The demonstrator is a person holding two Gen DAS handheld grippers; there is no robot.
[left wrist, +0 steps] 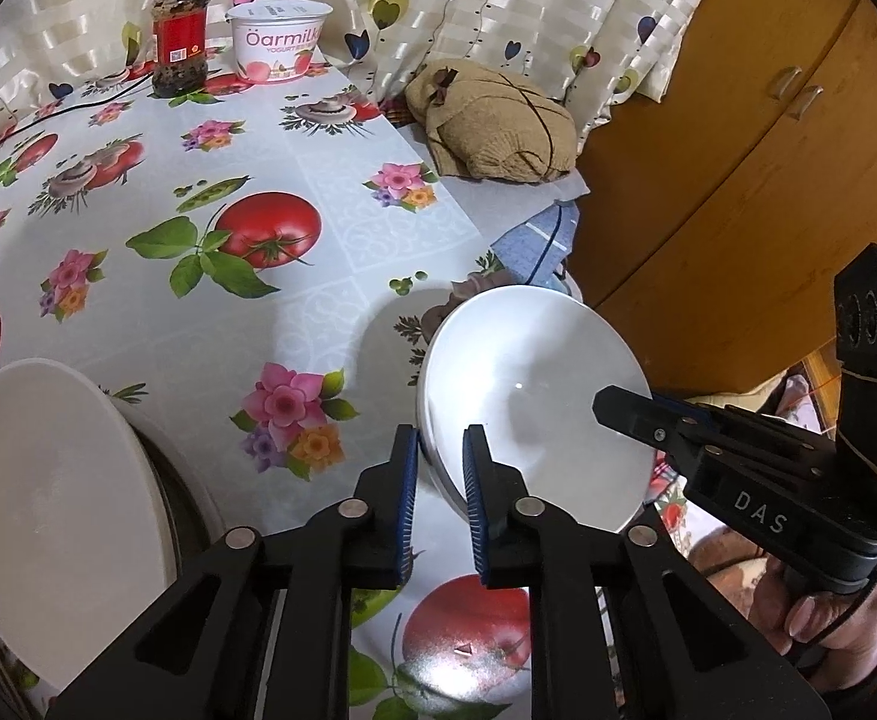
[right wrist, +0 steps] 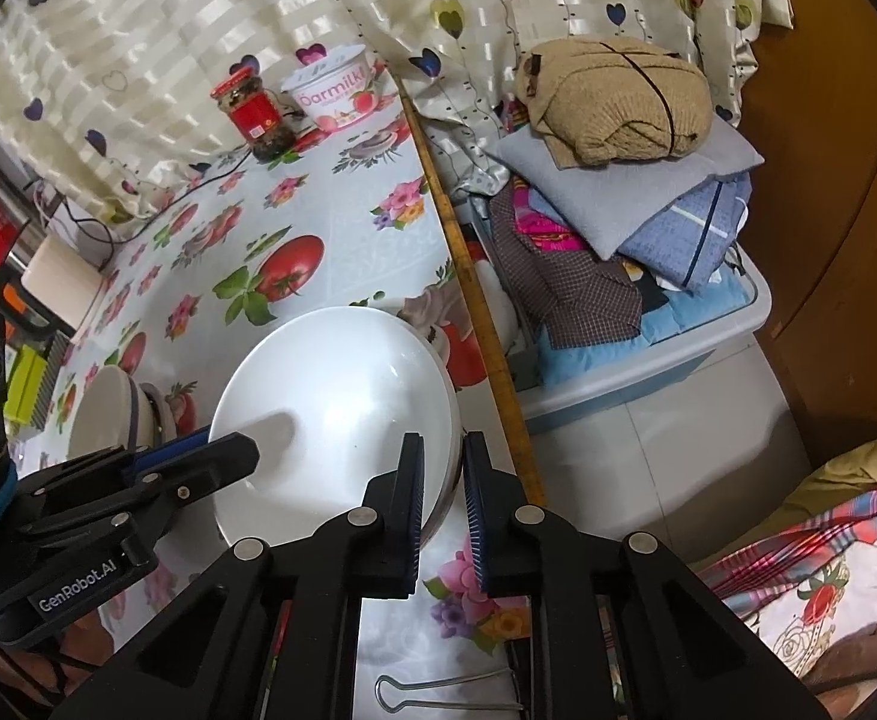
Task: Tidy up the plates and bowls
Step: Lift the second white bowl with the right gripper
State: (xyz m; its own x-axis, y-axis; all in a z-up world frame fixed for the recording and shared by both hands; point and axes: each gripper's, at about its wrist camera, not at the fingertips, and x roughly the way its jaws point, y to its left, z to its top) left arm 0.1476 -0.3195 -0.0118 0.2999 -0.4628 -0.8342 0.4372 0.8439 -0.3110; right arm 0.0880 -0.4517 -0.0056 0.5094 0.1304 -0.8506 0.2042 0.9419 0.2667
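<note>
A white bowl [left wrist: 534, 372] sits near the right edge of the flowered tablecloth [left wrist: 294, 312], and both grippers hold it by opposite sides of its rim. In the left wrist view my left gripper [left wrist: 441, 438] is shut on the near-left rim, one blue pad outside the wall and one inside. My right gripper [left wrist: 624, 411] reaches in from the right, its upper finger lying over the bowl's inside. In the right wrist view my right gripper [right wrist: 443, 447] pinches the bowl [right wrist: 342, 372] at its right rim, while the left gripper [right wrist: 222, 447] holds the left rim.
A stack of white dishes [left wrist: 48, 510] over a metal one stands at the table's left. A red-lidded jar [left wrist: 179, 36] and a yogurt tub [left wrist: 276, 39] stand at the back. Beyond the table edge are a bin of folded clothes [right wrist: 648, 348] and a wooden cabinet [left wrist: 738, 150]. A binder clip [right wrist: 438, 693] lies near the front.
</note>
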